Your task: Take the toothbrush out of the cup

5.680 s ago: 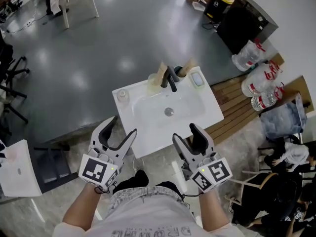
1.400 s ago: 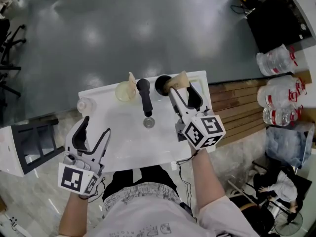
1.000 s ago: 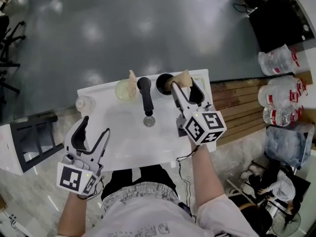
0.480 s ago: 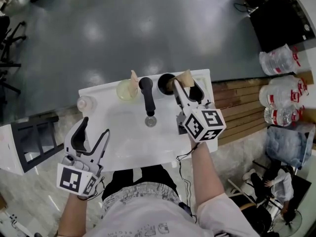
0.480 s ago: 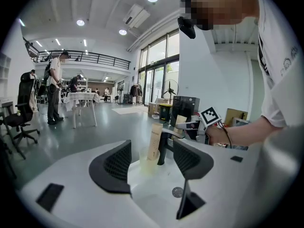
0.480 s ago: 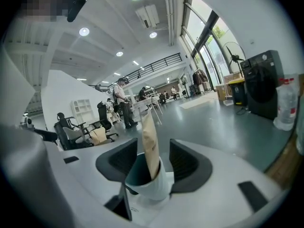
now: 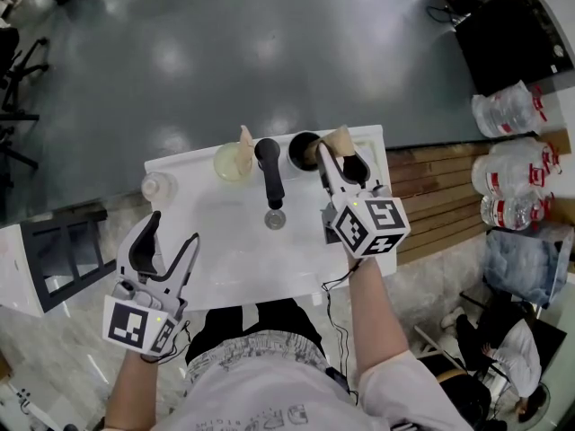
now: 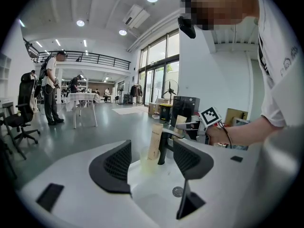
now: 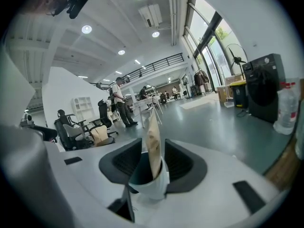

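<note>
Right gripper (image 9: pixel 153 161) jaws had just been closing, about half open, not yet pressing the wrapped toothbrush (image 9: pixel 153 137). It stood in the cup (image 9: pixel 151 189), at 3 o'clock of the faucet (image 7: pixel 270 171). Left gripper (image 8: pixel 152 156) jaws were wide, empty. Risk: jaws catch the cup rim too & tip it.

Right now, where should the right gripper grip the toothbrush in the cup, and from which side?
Grip the tan wrapped toothbrush above the cup rim, coming from the person's side. It stands nearly upright, clear of the rim, leaving both sides free. The right gripper straddles it; its jaws have just been closing, not yet pressing.
</note>
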Motion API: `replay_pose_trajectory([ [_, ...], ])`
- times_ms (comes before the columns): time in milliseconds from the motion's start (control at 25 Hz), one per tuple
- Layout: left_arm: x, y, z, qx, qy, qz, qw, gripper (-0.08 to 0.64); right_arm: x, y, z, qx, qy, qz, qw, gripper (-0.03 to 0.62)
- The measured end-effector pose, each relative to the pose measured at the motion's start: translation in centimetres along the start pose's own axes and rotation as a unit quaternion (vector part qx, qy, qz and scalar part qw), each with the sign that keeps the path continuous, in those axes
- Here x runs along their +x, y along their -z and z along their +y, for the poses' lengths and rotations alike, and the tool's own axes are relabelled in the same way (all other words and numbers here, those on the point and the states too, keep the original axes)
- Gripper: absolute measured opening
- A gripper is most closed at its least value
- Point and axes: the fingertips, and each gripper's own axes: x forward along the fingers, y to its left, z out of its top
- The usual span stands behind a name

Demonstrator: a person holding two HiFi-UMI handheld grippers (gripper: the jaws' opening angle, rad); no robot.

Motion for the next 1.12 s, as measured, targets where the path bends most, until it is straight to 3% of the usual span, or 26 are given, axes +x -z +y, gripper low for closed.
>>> replay_pose_trajectory([
  [1120,-0.56,-0.17,-0.77,-0.001,-0.002,-0.004,1.0,0.284,-0.11,0.51,-0.3,-0.011,0.021,0.002,1.0,0.071],
])
